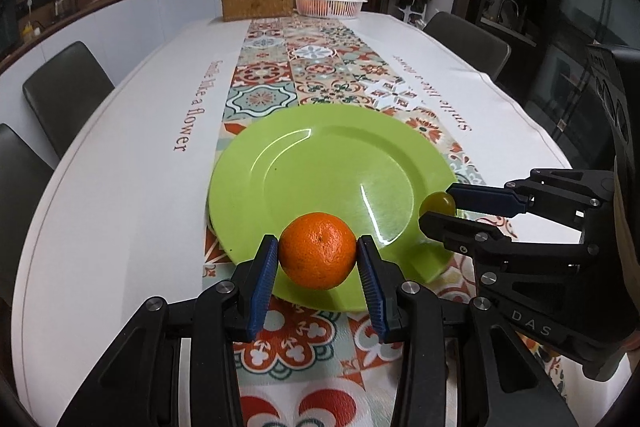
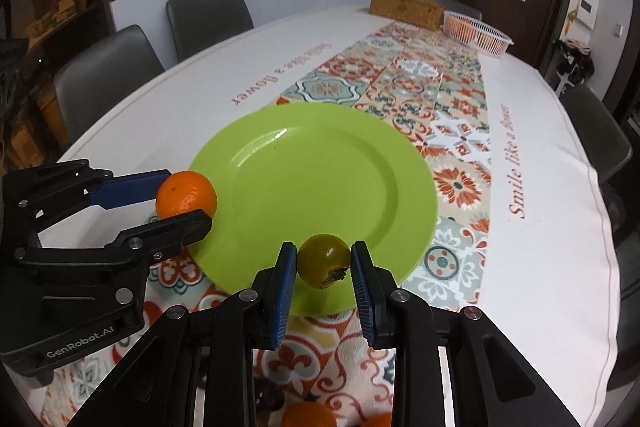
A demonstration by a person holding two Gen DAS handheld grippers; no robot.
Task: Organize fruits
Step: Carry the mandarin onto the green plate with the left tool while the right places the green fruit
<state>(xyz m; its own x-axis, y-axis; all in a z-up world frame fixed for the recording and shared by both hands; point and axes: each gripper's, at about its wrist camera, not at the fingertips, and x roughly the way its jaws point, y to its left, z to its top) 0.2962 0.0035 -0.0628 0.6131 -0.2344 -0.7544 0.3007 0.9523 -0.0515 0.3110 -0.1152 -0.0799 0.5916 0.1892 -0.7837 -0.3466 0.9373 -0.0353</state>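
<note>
A green plate lies on the patterned table runner; it also shows in the right wrist view. My left gripper is shut on an orange mandarin and holds it over the plate's near rim; the mandarin also shows in the right wrist view. My right gripper is shut on a small yellow-green fruit over the plate's near edge. In the left wrist view that fruit sits between the right gripper's fingers at the plate's right rim.
More orange fruit and a dark fruit lie on the runner below my right gripper. A white basket and a brown box stand at the table's far end. Grey chairs surround the table.
</note>
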